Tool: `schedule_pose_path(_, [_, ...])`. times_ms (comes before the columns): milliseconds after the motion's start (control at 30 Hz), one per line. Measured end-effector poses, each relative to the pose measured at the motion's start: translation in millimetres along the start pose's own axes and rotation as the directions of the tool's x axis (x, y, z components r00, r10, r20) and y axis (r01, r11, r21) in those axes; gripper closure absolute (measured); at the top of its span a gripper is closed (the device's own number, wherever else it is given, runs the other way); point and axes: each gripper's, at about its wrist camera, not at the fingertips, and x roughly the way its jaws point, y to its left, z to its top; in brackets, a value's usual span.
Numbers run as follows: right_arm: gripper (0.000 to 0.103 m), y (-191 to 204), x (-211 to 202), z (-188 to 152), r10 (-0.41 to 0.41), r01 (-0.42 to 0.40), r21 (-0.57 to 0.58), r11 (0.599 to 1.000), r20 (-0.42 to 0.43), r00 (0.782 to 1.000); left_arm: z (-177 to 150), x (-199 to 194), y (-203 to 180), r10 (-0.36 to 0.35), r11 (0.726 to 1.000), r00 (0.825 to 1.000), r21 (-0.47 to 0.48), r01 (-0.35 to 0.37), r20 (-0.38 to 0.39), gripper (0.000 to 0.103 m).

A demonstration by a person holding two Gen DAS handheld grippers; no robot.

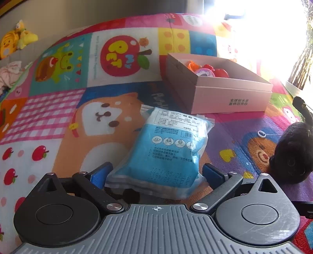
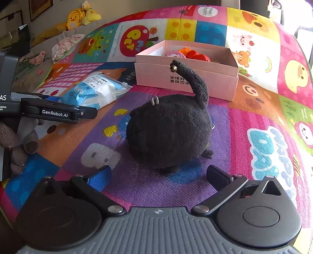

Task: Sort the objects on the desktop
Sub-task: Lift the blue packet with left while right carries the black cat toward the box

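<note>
A blue and white plastic packet (image 1: pixel 166 148) lies on the colourful play mat (image 1: pixel 58 117). My left gripper (image 1: pixel 156 173) is open, and the packet's near end lies between its fingers. The packet also shows in the right wrist view (image 2: pixel 95 90). A black plush cat (image 2: pixel 170 132) with a raised tail sits on the mat just ahead of my open, empty right gripper (image 2: pixel 159 175). It shows at the right edge of the left wrist view (image 1: pixel 289 152). A pink open box (image 1: pixel 219 86) holds orange, red and pink toys; it also shows in the right wrist view (image 2: pixel 187 72).
A brown knitted toy (image 2: pixel 15 150) lies at the left edge of the right wrist view. Yellow plush toys (image 2: pixel 82 15) and crumpled cloth (image 2: pixel 66 45) lie beyond the mat's far left edge. Bright window glare (image 1: pixel 273 29) washes out the far right.
</note>
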Motion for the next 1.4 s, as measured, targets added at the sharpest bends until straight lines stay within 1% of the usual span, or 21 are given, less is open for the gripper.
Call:
schedule_pose_path(100, [0.000,1.8,2.2,2.9,-0.020,0.021,0.013,1.000,-0.015,1.000,0.1,-0.1,0.1,-0.003,1.000,1.000,-0.004,0.003,0.000,0.002])
schedule_pose_path(200, [0.000,7.4,3.6,1.1,-0.051,0.051,-0.009,0.999,-0.008,0.999,0.0,0.1,0.5,-0.008,1.000,1.000,-0.008,0.008,-0.001,0.001])
schedule_pose_path(367, [0.000,4.8,1.1,-1.7,-0.036,0.037,-0.019,0.999,0.012,0.999,0.3,0.9,0.5,-0.013,1.000,1.000,-0.008,0.013,-0.006,0.000])
schedule_pose_path(600, [0.000,7.6,1.5,-3.7,-0.047,0.048,-0.026,0.999,0.026,0.999,-0.1,0.6,-1.8,-0.001,1.000,1.000,0.013,0.002,-0.029,0.000])
schedule_pose_path(700, [0.000,8.2,1.8,-4.2,-0.050,0.051,-0.023,0.998,0.034,0.998,-0.3,-1.3,-0.6,-0.017,1.000,0.999,0.026,0.018,-0.041,0.000])
schedule_pose_path(833, [0.000,8.5,1.9,-5.4,-0.052,0.053,-0.020,0.998,0.042,0.998,-3.8,-8.0,6.1,-0.047,0.999,0.999,-0.002,0.047,-0.020,0.000])
schedule_pose_path(933, [0.000,8.4,1.9,-6.2,-0.053,0.054,-0.017,0.998,0.046,0.998,-4.4,-14.1,4.1,-0.024,1.000,1.000,-0.002,0.024,0.015,0.000])
schedule_pose_path(1067, [0.000,9.5,1.8,-6.5,-0.058,0.059,-0.013,0.998,0.049,0.997,2.4,-15.6,-7.1,0.007,0.999,0.997,0.048,-0.011,0.081,0.001])
schedule_pose_path(1133, [0.000,9.9,1.8,-6.7,-0.061,0.061,-0.013,0.998,0.048,0.997,7.3,-9.6,-13.6,0.009,0.997,0.996,0.081,-0.016,0.091,0.006])
schedule_pose_path(1167, [0.000,9.8,1.7,-6.7,-0.061,0.061,-0.013,0.998,0.048,0.997,9.4,-5.0,-16.3,0.010,0.995,0.996,0.093,-0.018,0.084,0.016])
schedule_pose_path(1200, [0.000,9.7,1.7,-6.6,-0.060,0.061,-0.014,0.998,0.048,0.997,11.5,0.0,-18.0,0.012,0.995,0.997,0.098,-0.020,0.073,0.022])
schedule_pose_path(1233, [0.000,9.8,1.6,-6.7,-0.060,0.061,-0.014,0.998,0.048,0.997,12.9,4.1,-18.2,0.011,0.995,0.998,0.095,-0.017,0.063,0.022])
schedule_pose_path(1267, [0.000,9.8,1.6,-6.7,-0.060,0.061,-0.015,0.998,0.048,0.997,13.7,6.5,-17.3,0.006,0.996,0.998,0.087,-0.011,0.056,0.025])
schedule_pose_path(1300, [0.000,9.9,1.6,-6.7,-0.060,0.061,-0.015,0.998,0.049,0.997,14.0,7.3,-16.2,-0.003,0.997,0.998,0.082,-0.001,0.055,0.031])
schedule_pose_path(1400, [0.000,10.1,1.6,-6.7,-0.060,0.060,-0.015,0.998,0.049,0.997,9.8,4.0,-13.7,-0.012,0.997,0.998,0.075,0.008,0.057,0.036])
